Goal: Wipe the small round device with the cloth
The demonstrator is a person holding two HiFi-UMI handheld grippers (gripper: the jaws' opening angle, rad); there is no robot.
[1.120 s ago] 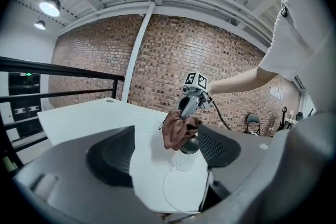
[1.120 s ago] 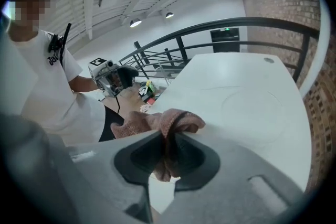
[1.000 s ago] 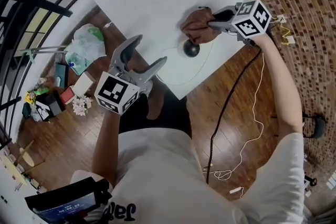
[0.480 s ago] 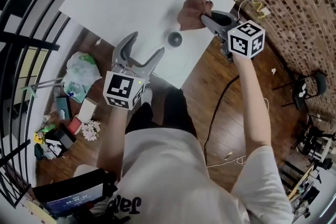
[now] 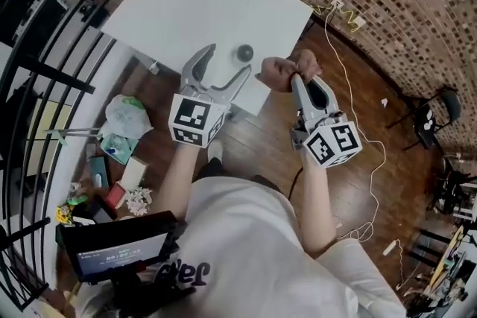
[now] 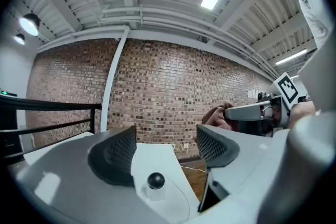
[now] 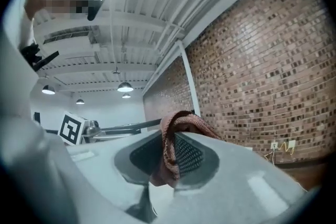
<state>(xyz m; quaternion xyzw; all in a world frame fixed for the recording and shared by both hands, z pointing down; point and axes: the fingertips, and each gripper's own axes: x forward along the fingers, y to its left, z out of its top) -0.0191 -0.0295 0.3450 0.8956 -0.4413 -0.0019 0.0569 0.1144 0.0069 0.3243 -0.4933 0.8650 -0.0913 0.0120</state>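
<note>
The left gripper (image 5: 227,63) hovers empty, its jaws wide apart and just easing inward. The small round device (image 5: 244,52) sits beyond them near the edge of the white table (image 5: 194,4). The right gripper (image 5: 299,78) clamps the bunched reddish-brown cloth (image 5: 279,72), whose folds hide its fingertips.

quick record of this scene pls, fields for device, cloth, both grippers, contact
device: small round device, dark ball on a pale base, on the white table near its edge
cloth: brown cloth, bunched, held off the table's edge
left gripper: open, jaws just eased slightly closer, nothing between them, device on the table beyond
right gripper: shut on the cloth
contact: cloth and device apart
</note>
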